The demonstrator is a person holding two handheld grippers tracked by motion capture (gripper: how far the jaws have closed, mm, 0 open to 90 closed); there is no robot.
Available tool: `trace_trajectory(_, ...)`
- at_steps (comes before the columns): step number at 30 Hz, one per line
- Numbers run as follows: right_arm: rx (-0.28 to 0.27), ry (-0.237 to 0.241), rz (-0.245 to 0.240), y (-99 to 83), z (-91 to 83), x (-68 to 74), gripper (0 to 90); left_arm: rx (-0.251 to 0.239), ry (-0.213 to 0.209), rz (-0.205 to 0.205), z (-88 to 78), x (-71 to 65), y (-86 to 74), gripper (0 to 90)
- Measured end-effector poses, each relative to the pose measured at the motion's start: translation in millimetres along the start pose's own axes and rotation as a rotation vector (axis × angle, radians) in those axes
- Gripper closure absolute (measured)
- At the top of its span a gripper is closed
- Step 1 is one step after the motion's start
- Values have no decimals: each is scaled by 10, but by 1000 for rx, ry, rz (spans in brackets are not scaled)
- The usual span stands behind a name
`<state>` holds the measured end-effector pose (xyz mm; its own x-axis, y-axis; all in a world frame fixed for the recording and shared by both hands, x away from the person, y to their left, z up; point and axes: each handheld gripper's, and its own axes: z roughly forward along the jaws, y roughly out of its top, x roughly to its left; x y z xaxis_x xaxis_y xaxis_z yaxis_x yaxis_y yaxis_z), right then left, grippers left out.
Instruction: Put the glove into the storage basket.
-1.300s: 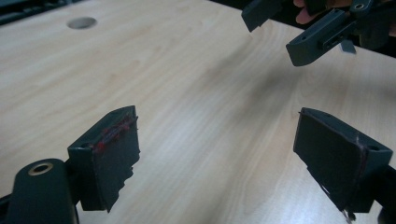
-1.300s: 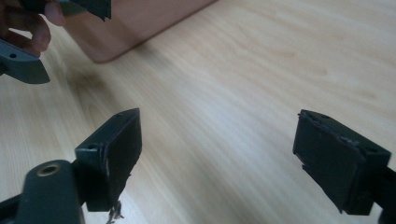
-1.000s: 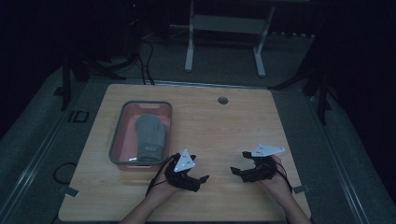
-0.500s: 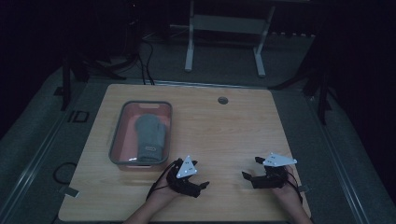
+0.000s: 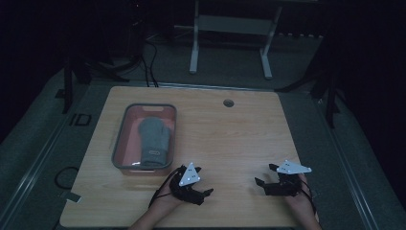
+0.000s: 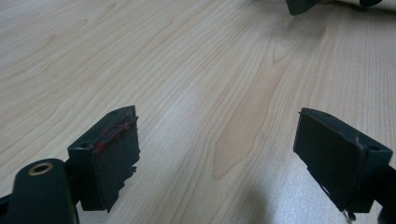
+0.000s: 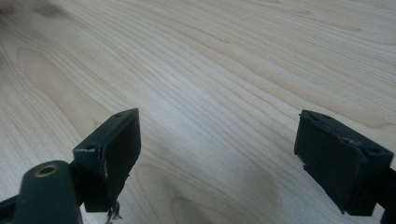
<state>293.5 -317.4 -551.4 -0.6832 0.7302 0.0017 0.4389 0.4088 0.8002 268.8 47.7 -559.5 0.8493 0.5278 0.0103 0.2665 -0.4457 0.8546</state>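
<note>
Both grippers low over the near tabletop (image 5: 230,139), well apart. Left gripper (image 5: 207,193): fingers (image 6: 112,154) released, nothing between. Right gripper (image 5: 261,182): fingers (image 7: 109,149) released too (bare wood between). Grey mitten (image 5: 154,139) lies in the tray (image 5: 119,139), far left of the 2 grippers.

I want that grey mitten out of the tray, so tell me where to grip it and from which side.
Grip the grey mitten at its cuff end, nearest the person, coming straight down from above. It lies flat and lengthwise inside the tray, whose walls block a sideways approach. The left gripper, jaws open, is probably the handier one.
</note>
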Motion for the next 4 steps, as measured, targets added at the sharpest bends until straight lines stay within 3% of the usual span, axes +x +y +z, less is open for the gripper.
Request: trace_trajectory(4,3,1,-2,-2,4,-3,146,-5,-5,-12,-9,18,2,146)
